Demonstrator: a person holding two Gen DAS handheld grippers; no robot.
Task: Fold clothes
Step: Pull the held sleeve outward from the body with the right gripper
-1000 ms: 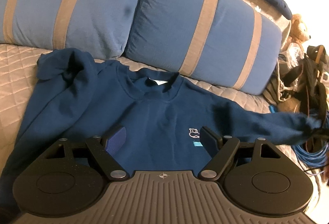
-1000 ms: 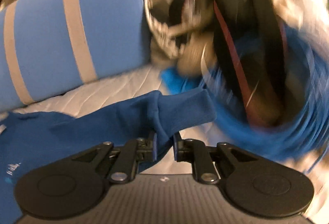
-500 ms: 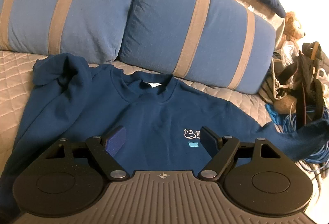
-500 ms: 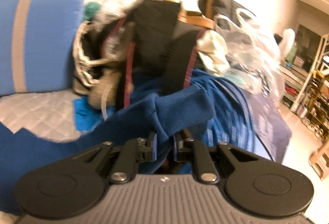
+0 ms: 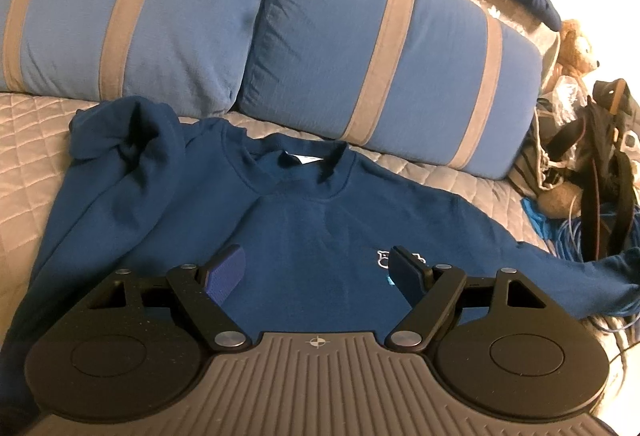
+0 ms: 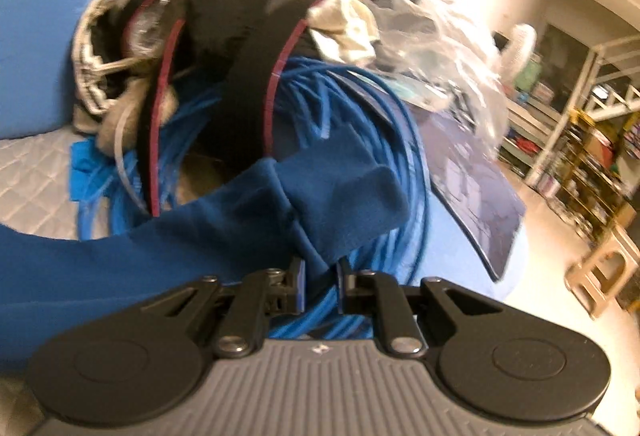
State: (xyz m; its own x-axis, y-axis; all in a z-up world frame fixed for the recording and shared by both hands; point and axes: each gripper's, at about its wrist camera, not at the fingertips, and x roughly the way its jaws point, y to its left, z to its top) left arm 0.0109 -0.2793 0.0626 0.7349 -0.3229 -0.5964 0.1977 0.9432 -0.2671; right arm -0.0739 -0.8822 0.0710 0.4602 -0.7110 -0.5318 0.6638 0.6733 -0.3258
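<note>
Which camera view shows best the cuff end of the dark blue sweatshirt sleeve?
The right wrist view: the cuff end of the dark blue sweatshirt sleeve fills its centre, pinched by the right gripper. In the left wrist view it is small at the right edge.

Sweatshirt (image 5: 304, 232): flat on the quilted cover (image 5: 28, 140), collar toward two cushions (image 5: 384, 48) behind it.
Right sleeve (image 6: 344, 196): stretched over the cable coil (image 6: 360, 108), right of the cover.
Bags (image 5: 608, 156): behind the coil.
</note>
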